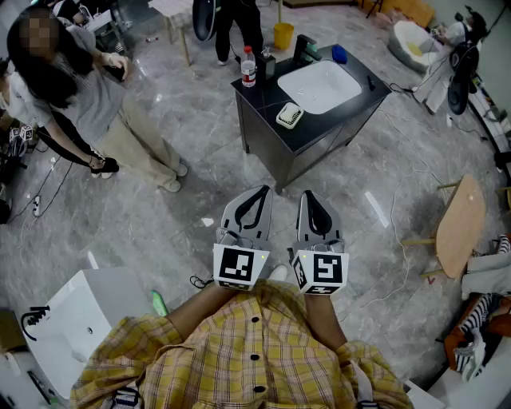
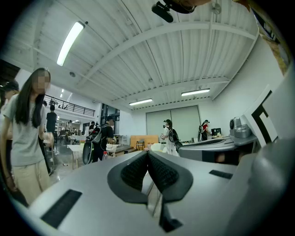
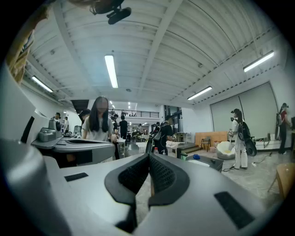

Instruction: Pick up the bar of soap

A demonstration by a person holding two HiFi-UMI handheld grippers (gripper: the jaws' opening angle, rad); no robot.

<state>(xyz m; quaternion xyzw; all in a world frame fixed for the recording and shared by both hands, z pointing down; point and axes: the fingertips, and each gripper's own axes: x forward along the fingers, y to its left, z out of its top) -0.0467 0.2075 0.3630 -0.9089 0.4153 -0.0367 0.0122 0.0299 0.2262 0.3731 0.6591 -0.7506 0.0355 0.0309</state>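
The bar of soap (image 1: 289,115) is a pale block lying on the near left corner of a dark cabinet top (image 1: 263,96), beside a white basin (image 1: 321,85). Both grippers are held close to my body, well short of the cabinet and above the floor. My left gripper (image 1: 262,190) points toward the cabinet with its jaws shut and nothing between them, tips meeting in the left gripper view (image 2: 147,152). Alongside it, my right gripper (image 1: 306,194) is shut and empty too, pads together in the right gripper view (image 3: 149,156).
A bottle (image 1: 248,66) and a blue object (image 1: 339,53) stand on the cabinet. A person in a grey shirt (image 1: 80,96) stands at the left, another person (image 1: 239,24) behind the cabinet. A wooden round table (image 1: 463,224) is right, a white sink unit (image 1: 80,319) lower left.
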